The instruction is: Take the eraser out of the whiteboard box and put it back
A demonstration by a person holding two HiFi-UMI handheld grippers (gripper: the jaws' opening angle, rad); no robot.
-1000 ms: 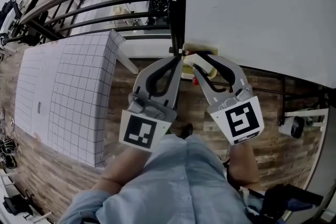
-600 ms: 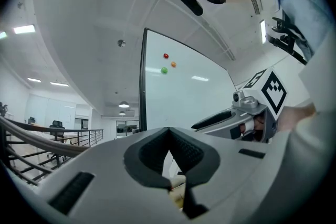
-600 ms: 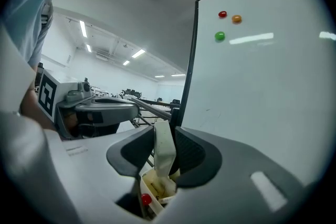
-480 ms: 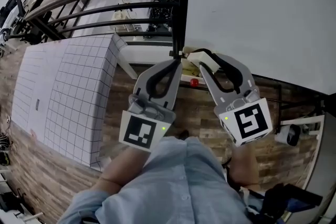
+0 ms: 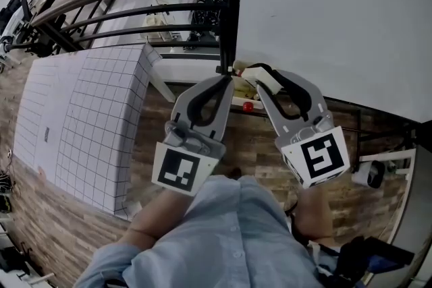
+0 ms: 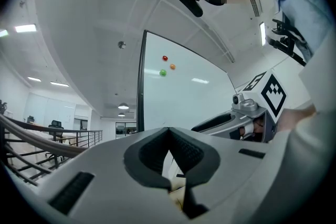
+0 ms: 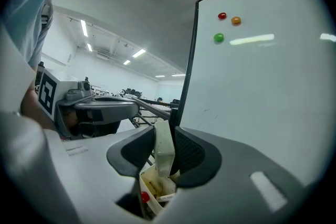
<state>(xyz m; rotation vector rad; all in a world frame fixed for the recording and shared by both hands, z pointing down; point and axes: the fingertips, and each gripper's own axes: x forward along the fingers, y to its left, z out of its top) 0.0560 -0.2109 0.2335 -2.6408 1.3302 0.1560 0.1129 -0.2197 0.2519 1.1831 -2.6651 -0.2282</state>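
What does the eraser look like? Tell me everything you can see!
The eraser is a small cream-white block, plain and smooth-looking. It stands upright on its narrow end, pinched on both flat sides between the dark pads of the right gripper. Its lower end hangs right over the open whiteboard box, next to the whiteboard. Whether it touches the box cannot be told.
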